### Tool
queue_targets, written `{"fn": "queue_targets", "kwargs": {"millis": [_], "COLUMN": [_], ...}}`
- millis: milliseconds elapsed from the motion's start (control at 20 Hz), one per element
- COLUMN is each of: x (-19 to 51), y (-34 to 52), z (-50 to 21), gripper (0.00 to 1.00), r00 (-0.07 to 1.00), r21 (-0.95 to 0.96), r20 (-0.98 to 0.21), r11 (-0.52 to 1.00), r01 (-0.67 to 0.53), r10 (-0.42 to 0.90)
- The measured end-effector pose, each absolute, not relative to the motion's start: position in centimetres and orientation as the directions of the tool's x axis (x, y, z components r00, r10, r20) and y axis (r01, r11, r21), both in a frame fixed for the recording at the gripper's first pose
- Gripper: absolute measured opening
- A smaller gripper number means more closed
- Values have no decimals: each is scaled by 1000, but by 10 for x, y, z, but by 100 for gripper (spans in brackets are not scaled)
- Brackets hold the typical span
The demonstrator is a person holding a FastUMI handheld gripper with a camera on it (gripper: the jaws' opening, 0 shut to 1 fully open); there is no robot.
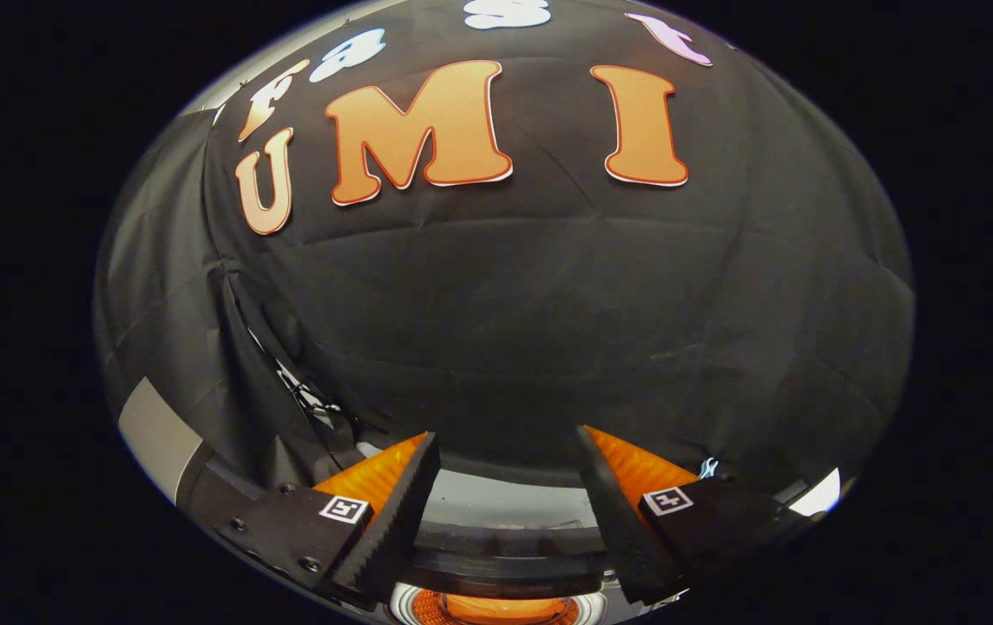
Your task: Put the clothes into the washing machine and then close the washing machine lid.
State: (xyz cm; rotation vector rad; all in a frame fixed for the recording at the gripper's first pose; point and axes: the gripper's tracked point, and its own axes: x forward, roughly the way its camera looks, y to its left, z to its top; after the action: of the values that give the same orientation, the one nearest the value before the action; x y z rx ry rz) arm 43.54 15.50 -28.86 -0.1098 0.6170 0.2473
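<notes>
Gripper (509, 456) fingers spread wide w/ nothing between, bottom center; washing machine (496, 569) sits low between and under them, orange glow at very bottom; no clothes seen, black cloth wall (549, 304) beyond.

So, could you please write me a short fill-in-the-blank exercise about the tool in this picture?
1. The tool has its two fingers ____, with a wide gap between them.
2. Between those fingers the tool holds ____.
3. Beyond the fingers hangs a cloth wall whose colour is ____.

Missing words: open; nothing; black.
</notes>
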Motion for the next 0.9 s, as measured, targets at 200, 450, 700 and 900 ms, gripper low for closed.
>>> {"fn": "queue_targets", "kwargs": {"millis": [200, 450, 700, 900], "x": [420, 377, 335, 304], "y": [155, 148, 141, 131], "z": [-286, -281, -286, -293], "gripper": [99, 99, 99, 100], "r00": [781, 787, 780, 778], "r21": [-31, -42, -50, -72], "r20": [-587, -575, -590, -604], "r11": [958, 953, 954, 959], "r01": [-283, -301, -295, -273], "r10": [212, 224, 210, 176]}}
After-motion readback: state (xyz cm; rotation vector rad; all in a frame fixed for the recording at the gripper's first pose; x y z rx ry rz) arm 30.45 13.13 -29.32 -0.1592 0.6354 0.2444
